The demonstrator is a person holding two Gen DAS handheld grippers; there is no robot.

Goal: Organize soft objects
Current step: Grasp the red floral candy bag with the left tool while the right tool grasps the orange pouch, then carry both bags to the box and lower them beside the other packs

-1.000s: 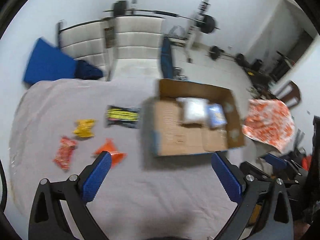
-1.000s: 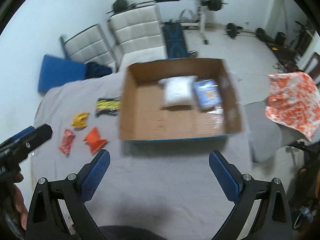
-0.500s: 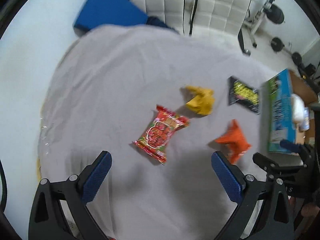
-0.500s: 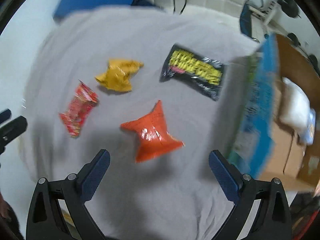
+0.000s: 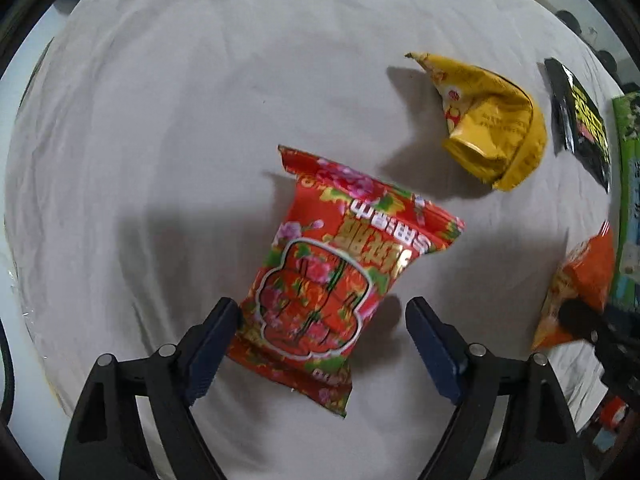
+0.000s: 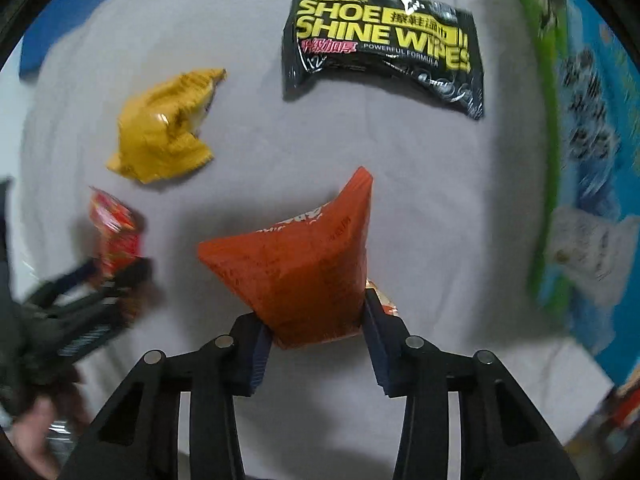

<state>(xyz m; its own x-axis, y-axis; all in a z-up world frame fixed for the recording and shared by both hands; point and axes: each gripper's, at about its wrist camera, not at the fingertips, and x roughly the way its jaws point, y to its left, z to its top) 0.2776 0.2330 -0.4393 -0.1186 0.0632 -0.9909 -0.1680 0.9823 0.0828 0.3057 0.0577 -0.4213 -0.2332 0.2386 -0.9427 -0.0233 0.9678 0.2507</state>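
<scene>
A red flowered snack packet [image 5: 328, 280] lies on the grey sheet [image 5: 160, 120]. My left gripper [image 5: 322, 344] straddles its near end, jaws still apart, the left pad touching it. My right gripper [image 6: 316, 332] is shut on an orange packet [image 6: 304, 264], both pads pressing its sides. The orange packet [image 5: 580, 280] also shows at the right of the left wrist view. A yellow packet [image 6: 164, 128] [image 5: 492, 120] and a black shoe shine wipes pack [image 6: 384, 44] [image 5: 584, 128] lie further out.
The printed blue and green wall of the cardboard box [image 6: 580, 120] stands close on the right of the orange packet. It also shows at the right edge of the left wrist view [image 5: 630, 200]. The left gripper [image 6: 80, 312] is blurred at the left of the right wrist view.
Both grippers swung away from the box and dropped to the sheet. The left now straddles the red packet. The right has closed on the orange packet.
</scene>
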